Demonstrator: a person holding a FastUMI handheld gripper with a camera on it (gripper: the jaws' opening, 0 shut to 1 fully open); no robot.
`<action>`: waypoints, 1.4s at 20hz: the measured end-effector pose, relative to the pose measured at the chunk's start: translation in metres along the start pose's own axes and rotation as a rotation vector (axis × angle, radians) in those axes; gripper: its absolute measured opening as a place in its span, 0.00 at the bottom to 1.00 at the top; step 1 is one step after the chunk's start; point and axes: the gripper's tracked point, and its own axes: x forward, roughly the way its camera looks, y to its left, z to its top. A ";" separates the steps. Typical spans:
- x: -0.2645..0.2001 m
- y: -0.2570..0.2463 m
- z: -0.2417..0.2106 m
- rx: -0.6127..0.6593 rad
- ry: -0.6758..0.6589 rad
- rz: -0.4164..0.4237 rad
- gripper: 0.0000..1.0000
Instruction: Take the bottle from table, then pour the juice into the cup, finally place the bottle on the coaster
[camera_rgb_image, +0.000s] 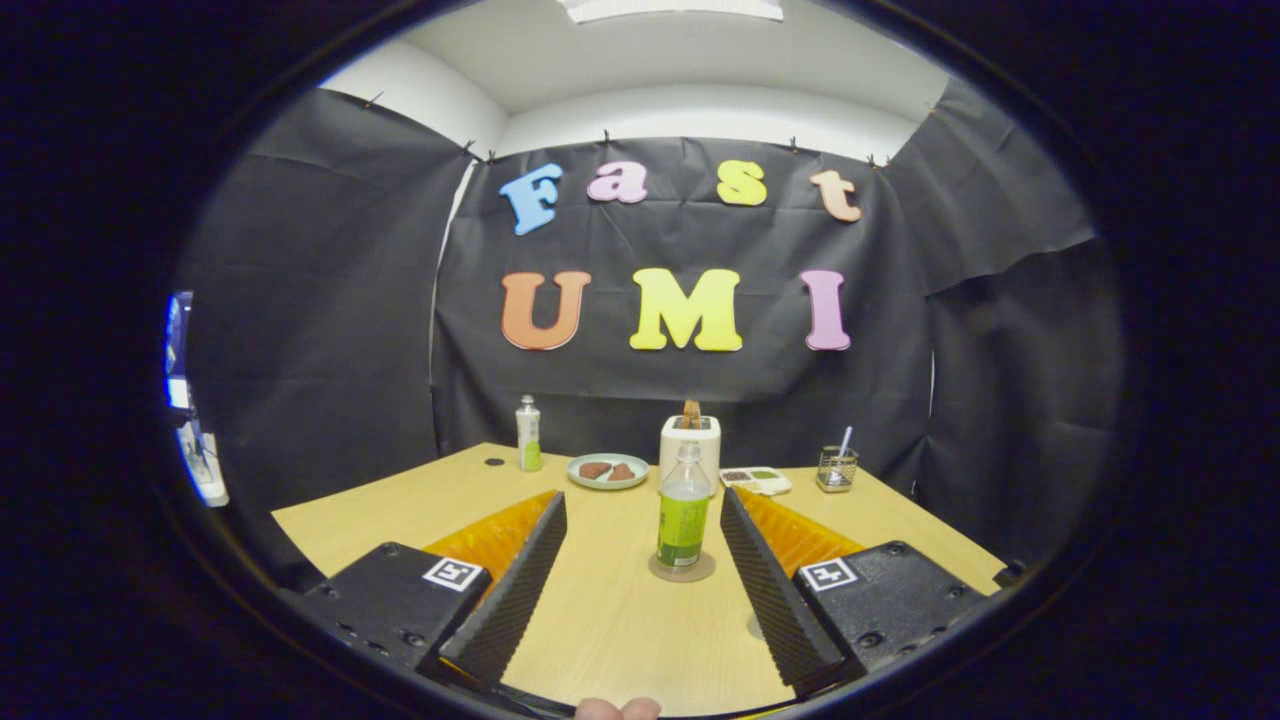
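1. Fingertips of a person (618, 709), nearest of all, at the edge of the light wooden table (610, 620); probably the hand that carries the rig.
2. Two-finger gripper (640, 520): jaws spread wide, holding nothing, its ribbed fingers (515, 590) lying low over the tabletop. Each finger mount bears a square black-and-white marker, presumably for tracking; no readable writing.
3. Clear plastic bottle with green label and white cap (684, 515): upright between the two fingers, nearer the right one, touched by neither. It stands on a round brown coaster (682, 569), which is where the task's last step wants it. Label print too small to read.
4. White toaster (692, 440), just behind the bottle, something brown sticking out of its slot.
5. Pale green round plate (608, 471), beside the toaster, with two brown pieces of food.
6. Small white tray (757, 480), contents unclear.
7. Slim white bottle with green base (528, 434), upright near the far edge; label illegible.
8. Wire mesh holder (837, 468), far right, with a thin utensil.
9. Cup: cannot be identified.
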 end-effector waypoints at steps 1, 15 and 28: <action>-0.004 -0.001 -0.002 0.010 0.003 0.001 1.00; -0.016 -0.009 0.013 0.000 -0.066 -0.031 1.00; -0.018 -0.014 0.013 0.012 -0.081 -0.032 1.00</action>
